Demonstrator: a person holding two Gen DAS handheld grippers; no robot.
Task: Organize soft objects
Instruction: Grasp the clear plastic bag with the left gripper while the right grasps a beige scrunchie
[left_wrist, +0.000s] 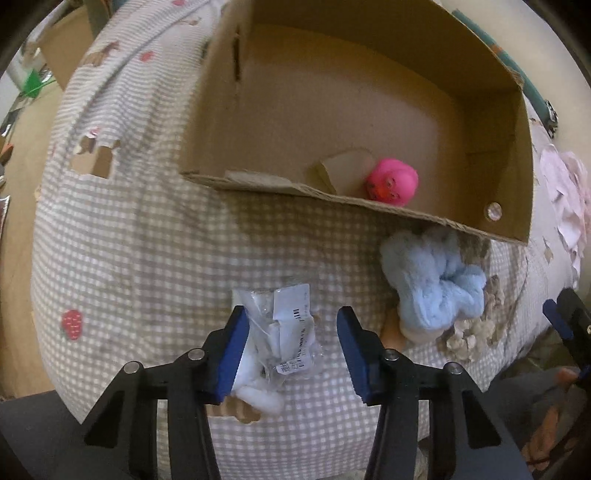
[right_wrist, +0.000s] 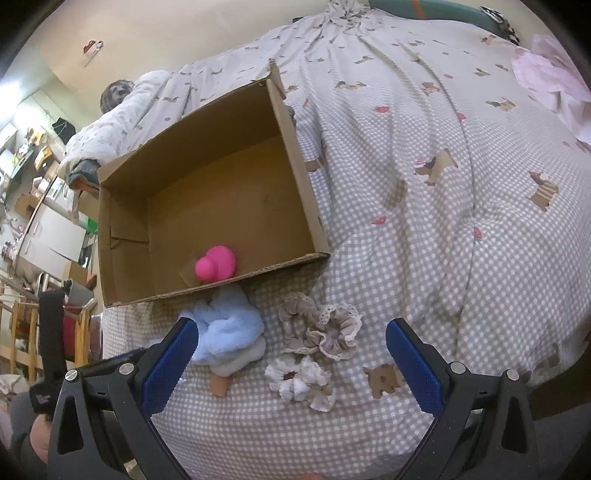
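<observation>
The left gripper's (left_wrist: 291, 347) blue fingers (left_wrist: 232, 350) stand wide apart at the bottom of its view, and a clear plastic packet (left_wrist: 284, 332) with white soft stuff and a barcode label lies on the bed (left_wrist: 147, 258) between them, touching or just beside the left finger and apart from the right one; whether it is lifted at all cannot be told. Right of that gripper, in the lower right of the frame, a blue fluffy scrunchie (left_wrist: 436, 280) lies against the box's near wall. The right gripper's (right_wrist: 291, 365) fingers (right_wrist: 168, 360) are also wide open, holding nothing. In its view the blue scrunchie sits just beside the left finger, while a beige lace scrunchie (right_wrist: 321, 328) and a white scrunchie (right_wrist: 301, 378) lie between the fingers, the white one nearer the camera, the two touching or nearly so. The cardboard box (right_wrist: 303, 177) stands open on the checked bedcover in the left-centre of the right view; inside, near its front wall, sits a pink rubber duck (right_wrist: 216, 266) next to a loose cardboard flap. A pink cloth (right_wrist: 554, 77) lies at the upper right, well apart from the box.
</observation>
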